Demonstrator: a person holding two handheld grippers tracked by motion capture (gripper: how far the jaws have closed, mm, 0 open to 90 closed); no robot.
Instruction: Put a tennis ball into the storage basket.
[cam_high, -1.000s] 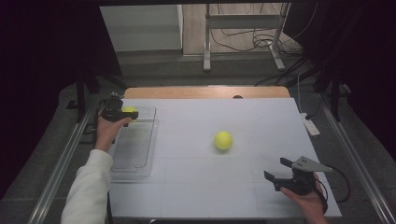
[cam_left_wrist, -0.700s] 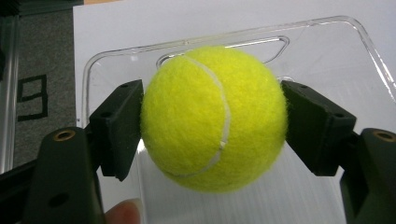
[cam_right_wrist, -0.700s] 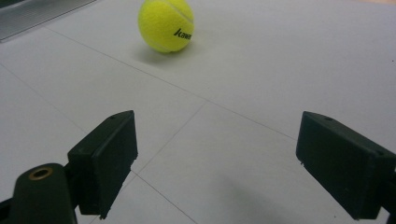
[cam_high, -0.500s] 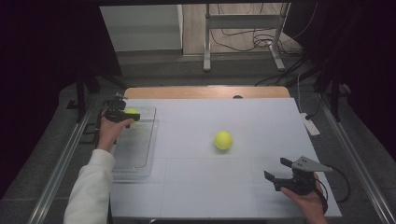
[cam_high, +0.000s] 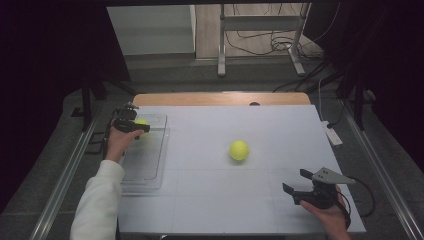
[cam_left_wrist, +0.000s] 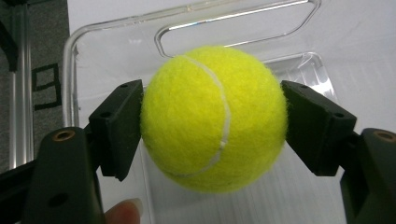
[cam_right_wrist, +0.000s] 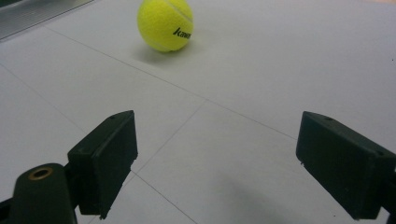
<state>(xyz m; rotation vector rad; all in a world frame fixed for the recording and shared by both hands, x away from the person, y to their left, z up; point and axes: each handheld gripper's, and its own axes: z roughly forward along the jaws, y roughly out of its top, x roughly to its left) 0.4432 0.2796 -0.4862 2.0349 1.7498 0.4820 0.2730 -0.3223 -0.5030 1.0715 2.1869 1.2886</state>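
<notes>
The held ball (cam_left_wrist: 214, 119) sits between the two jaws of the left gripper (cam_left_wrist: 212, 126), and both pads press its sides. It is above the far end of the clear tray (cam_left_wrist: 116, 28), near the tray's handle slot. No writing is visible on this ball; its white seam runs in a curve from the top down toward the bottom. A ball has no long axis.

In the high view the left gripper (cam_high: 131, 125) is over the tray (cam_high: 145, 172) at the left edge of the table (cam_high: 210, 200).

The second ball (cam_right_wrist: 165, 24) lies on the table ahead of the right gripper (cam_right_wrist: 236, 163), to the left of its midline and well apart from it. It carries black print, which I cannot read with certainty. The right gripper is wide open and holds nothing. In the high view it (cam_high: 302, 182) is near the table's near right corner, and bare white surface lies around the second ball (cam_high: 239, 150) on all sides.
</notes>
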